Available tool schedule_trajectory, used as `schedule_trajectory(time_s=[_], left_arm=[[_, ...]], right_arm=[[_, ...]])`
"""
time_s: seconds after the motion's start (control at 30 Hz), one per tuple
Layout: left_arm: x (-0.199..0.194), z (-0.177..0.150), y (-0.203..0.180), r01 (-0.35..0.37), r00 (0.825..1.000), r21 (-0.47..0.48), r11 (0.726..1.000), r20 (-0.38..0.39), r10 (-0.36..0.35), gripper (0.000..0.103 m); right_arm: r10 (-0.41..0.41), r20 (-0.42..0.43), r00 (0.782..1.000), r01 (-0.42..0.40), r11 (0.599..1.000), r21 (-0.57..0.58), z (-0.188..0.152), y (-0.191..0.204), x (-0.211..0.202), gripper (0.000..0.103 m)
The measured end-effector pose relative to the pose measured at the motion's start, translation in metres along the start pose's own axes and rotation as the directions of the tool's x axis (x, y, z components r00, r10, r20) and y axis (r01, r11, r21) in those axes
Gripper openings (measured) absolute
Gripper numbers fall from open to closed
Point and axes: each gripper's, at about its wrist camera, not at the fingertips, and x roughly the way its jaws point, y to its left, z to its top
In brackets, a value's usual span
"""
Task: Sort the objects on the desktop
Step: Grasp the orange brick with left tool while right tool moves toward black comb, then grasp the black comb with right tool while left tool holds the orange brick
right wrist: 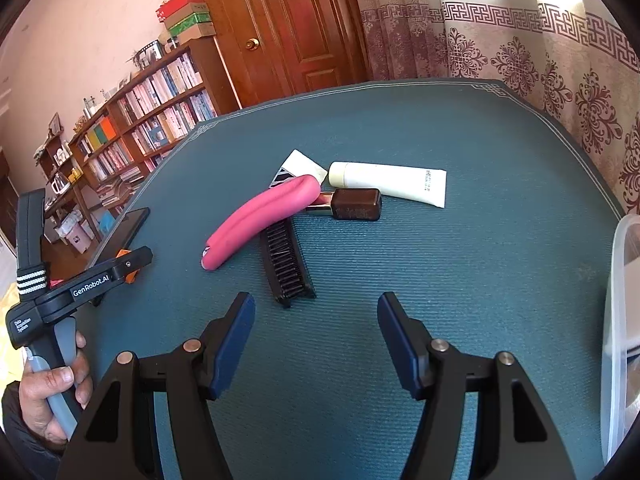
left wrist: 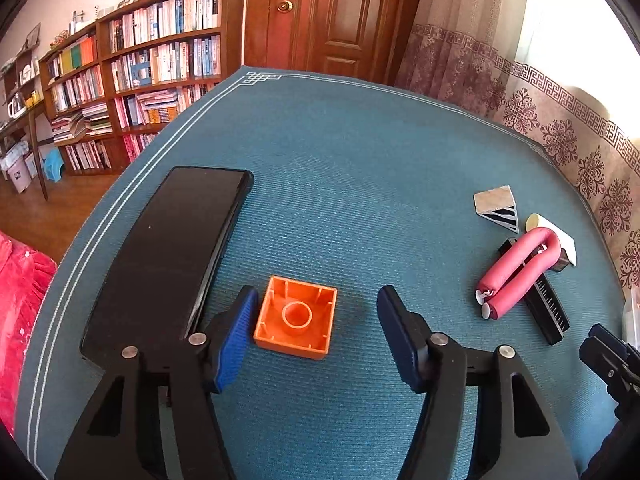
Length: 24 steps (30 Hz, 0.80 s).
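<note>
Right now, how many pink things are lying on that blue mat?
1. The pink U-shaped foam roller lies among the clutter at the mat's far side, resting across the black comb, its bend by the dark brown bottle. Others could be hidden outside both views.

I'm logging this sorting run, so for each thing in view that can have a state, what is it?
left gripper: open, orange block between its fingers, right pad clear of it.
right gripper: open, nothing between its fingers.
orange block: hollow side up, flat on the mat.
phone: screen dark, lying flat.
white tube: capped, lying on its side.
pink curler: bent double, resting across the black comb.
door: closed.
</note>
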Motion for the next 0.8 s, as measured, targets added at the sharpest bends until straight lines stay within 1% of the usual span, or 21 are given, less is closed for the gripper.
schedule_trajectory(time_s=[0.1, 0.13, 0.17, 0.23, 0.47, 0.63, 0.8], left_arm=[[0.001, 0.001, -0.001, -0.003, 1.000, 0.007, 1.000, 0.004, 0.003, 0.058], [0.001, 0.001, -0.002, -0.008, 1.000, 0.009, 1.000, 0.004, 0.008, 0.052], [0.001, 0.001, -0.002, -0.010, 1.000, 0.009, 1.000, 0.005, 0.010, 0.044], [0.001, 0.001, -0.002, -0.004, 1.000, 0.013, 1.000, 0.007, 0.004, 0.035], [-0.003, -0.004, -0.016, 0.045, 0.999, 0.061, 0.997, 0.012, -0.046, 0.035], [-0.006, -0.006, -0.032, 0.075, 0.997, 0.089, 0.993, 0.009, -0.076, 0.035], [-0.007, -0.008, -0.043, 0.095, 0.995, 0.110, 0.989, 0.005, -0.096, 0.035]], right_arm=[[0.000, -0.006, 1.000, 0.000, 1.000, -0.006, 0.000, 0.002, 0.002, 0.068], [0.000, -0.007, 1.000, -0.001, 1.000, -0.008, 0.001, 0.002, 0.002, 0.068], [0.001, -0.008, 1.000, -0.001, 1.000, -0.011, 0.001, 0.003, 0.003, 0.068], [0.003, -0.009, 1.000, -0.003, 1.000, -0.019, 0.002, 0.005, 0.003, 0.068], [0.017, -0.023, 1.000, -0.017, 1.000, -0.013, 0.006, 0.004, 0.010, 0.068], [0.001, -0.020, 1.000, -0.002, 1.000, -0.030, 0.012, 0.007, 0.015, 0.067], [-0.007, -0.031, 0.999, 0.005, 0.998, -0.063, 0.020, 0.014, 0.027, 0.052]])
